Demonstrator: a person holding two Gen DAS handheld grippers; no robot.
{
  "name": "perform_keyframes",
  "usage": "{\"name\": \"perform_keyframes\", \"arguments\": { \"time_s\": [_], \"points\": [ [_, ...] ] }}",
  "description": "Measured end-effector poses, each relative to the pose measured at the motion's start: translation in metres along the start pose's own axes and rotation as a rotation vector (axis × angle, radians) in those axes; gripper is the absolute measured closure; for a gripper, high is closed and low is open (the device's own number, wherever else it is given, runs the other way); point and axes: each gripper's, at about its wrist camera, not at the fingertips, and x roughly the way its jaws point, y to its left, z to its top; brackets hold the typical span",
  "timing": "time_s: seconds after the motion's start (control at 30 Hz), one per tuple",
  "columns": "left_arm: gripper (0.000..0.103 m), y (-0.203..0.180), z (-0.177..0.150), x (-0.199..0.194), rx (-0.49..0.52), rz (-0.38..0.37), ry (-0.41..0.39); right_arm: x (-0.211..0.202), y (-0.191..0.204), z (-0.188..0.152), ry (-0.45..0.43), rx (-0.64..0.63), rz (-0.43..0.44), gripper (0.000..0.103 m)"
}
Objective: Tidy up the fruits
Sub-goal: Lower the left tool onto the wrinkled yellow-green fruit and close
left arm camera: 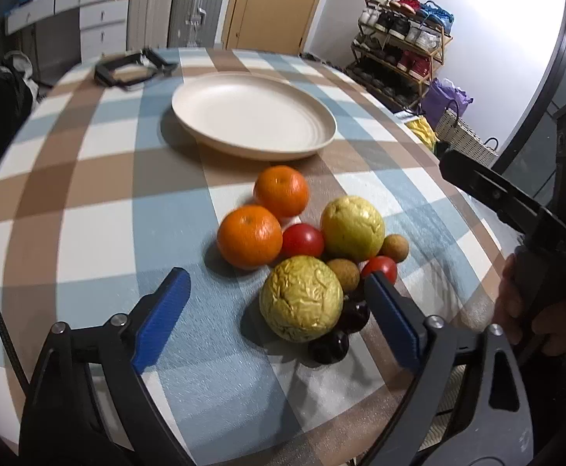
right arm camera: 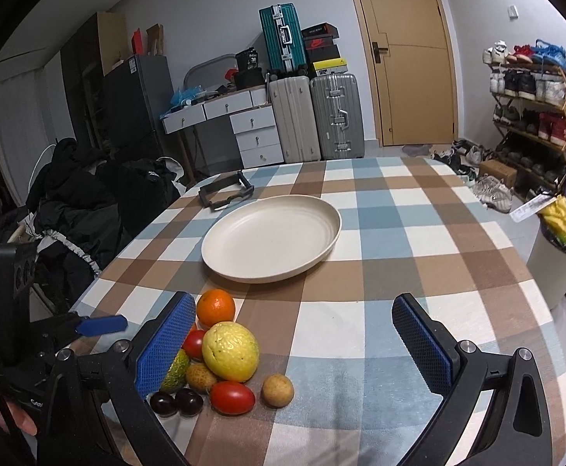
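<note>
A pile of fruit lies on the checked tablecloth in front of an empty cream plate (left arm camera: 253, 114) (right arm camera: 271, 237). It holds two oranges (left arm camera: 249, 235) (right arm camera: 216, 306), a smooth yellow fruit (left arm camera: 352, 228) (right arm camera: 230, 351), a wrinkled yellow-green fruit (left arm camera: 301, 298), two red tomatoes (left arm camera: 302, 240) (right arm camera: 231, 397), small brown longans (left arm camera: 393, 247) (right arm camera: 277, 390) and dark cherries (left arm camera: 329, 345) (right arm camera: 176, 402). My left gripper (left arm camera: 277, 306) is open, its blue pads either side of the wrinkled fruit, not touching it. My right gripper (right arm camera: 294, 334) is open and empty, just right of the pile.
A black frame-like object (left arm camera: 131, 68) (right arm camera: 226, 192) lies on the table beyond the plate. The table's right edge borders a bin with yellow items (right arm camera: 558, 221) and a shoe rack (right arm camera: 531, 116). Dark clothing (right arm camera: 88, 202) is heaped at the left edge.
</note>
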Motion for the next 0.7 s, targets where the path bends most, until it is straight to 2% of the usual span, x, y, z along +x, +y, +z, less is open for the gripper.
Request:
{"name": "perform_keyframes", "arguments": {
  "time_s": [0.13, 0.2, 0.27, 0.37, 0.5, 0.7],
  "points": [
    [0.023, 0.004, 0.001, 0.006, -0.035, -0.048, 0.028, 0.008, -0.002, -0.001, 0.020, 0.005, 0.015, 0.000],
    [0.035, 0.005, 0.001, 0.011, -0.040, -0.060, 0.047, 0.011, -0.003, -0.002, 0.025, 0.005, 0.026, 0.000],
    [0.043, 0.008, 0.000, 0.016, -0.065, -0.103, 0.078, 0.015, -0.003, -0.002, 0.026, 0.001, 0.032, 0.000],
    [0.059, 0.011, 0.002, 0.020, -0.076, -0.140, 0.085, 0.017, -0.002, -0.003, 0.028, -0.002, 0.045, 0.000],
    [0.059, 0.013, 0.003, 0.022, -0.078, -0.162, 0.086, 0.022, -0.001, -0.004, 0.041, 0.000, 0.071, 0.000],
    [0.059, 0.012, 0.001, 0.020, -0.072, -0.149, 0.078, 0.027, 0.004, -0.006, 0.072, 0.010, 0.146, 0.000]
  ]
}}
